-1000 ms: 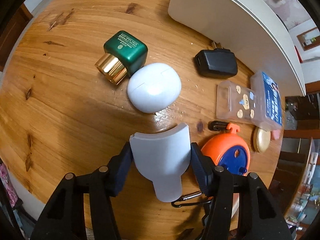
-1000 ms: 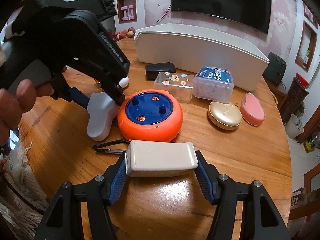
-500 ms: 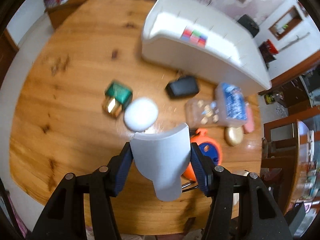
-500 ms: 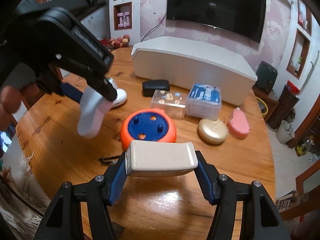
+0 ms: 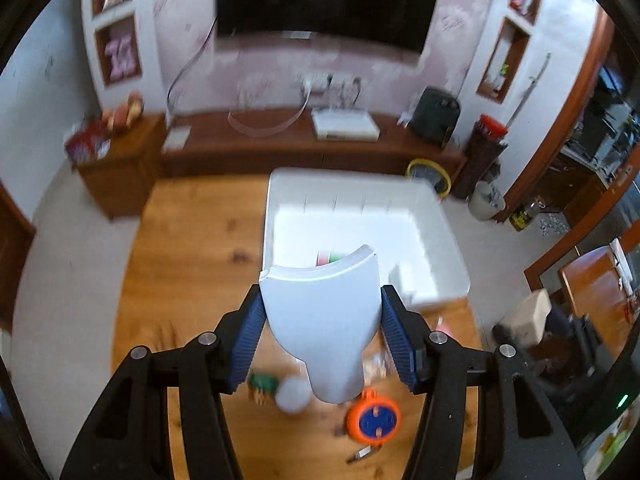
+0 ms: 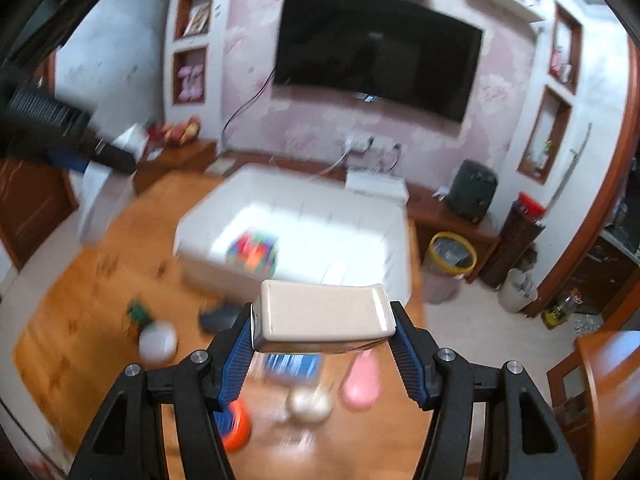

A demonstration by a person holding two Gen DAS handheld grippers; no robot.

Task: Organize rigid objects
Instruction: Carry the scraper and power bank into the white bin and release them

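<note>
Both grippers hold an object in the air above the wooden table, near the white bin.

The left gripper [image 5: 322, 312] is clamped on a white curved piece [image 5: 324, 320], its blue pads pressing both sides, held in front of the bin [image 5: 440, 248]. The right gripper [image 6: 322, 328] is clamped on a beige box [image 6: 324, 314], also in front of the bin [image 6: 360, 232], which has a coloured cube [image 6: 254, 250] inside. On the table [image 5: 180, 260] below lie an orange reel [image 5: 374, 420] and a white egg-shaped case [image 5: 292, 394].

Both wrist views look down from high onto the white bin [image 5: 440, 240].
</note>
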